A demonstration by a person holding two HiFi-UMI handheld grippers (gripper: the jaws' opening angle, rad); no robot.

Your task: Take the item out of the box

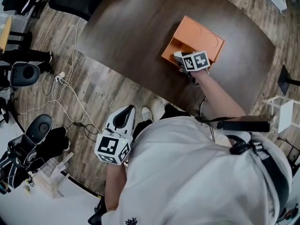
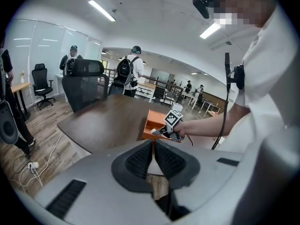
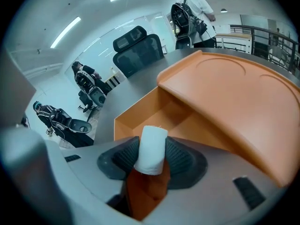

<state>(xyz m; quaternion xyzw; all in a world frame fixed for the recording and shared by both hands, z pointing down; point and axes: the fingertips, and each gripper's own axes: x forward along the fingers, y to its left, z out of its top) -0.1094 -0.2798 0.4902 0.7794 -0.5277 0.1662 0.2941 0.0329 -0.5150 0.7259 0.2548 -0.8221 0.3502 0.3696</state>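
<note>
Two tongs are in the person's hands. The right tongs point(image 3: 150, 157) pinch a white roll point(image 3: 151, 146) between both black pads. The roll leans a little and sits at the open end of the orange box point(image 1: 202, 37), by the wall nearest the person. I cannot tell if it touches the box. A flat orange lid point(image 3: 234, 97) covers the rest of the box. The box sits on a dark brown table point(image 1: 126, 32), near the edge by the person. The left tongs point(image 2: 153, 145) are pressed together. They hang low by the person's side, over the wood floor point(image 1: 61, 41), well apart from the box. A black chair point(image 2: 84, 86) stands at the far side of the table, and people with backpacks point(image 2: 126, 71) stand behind it.
</note>
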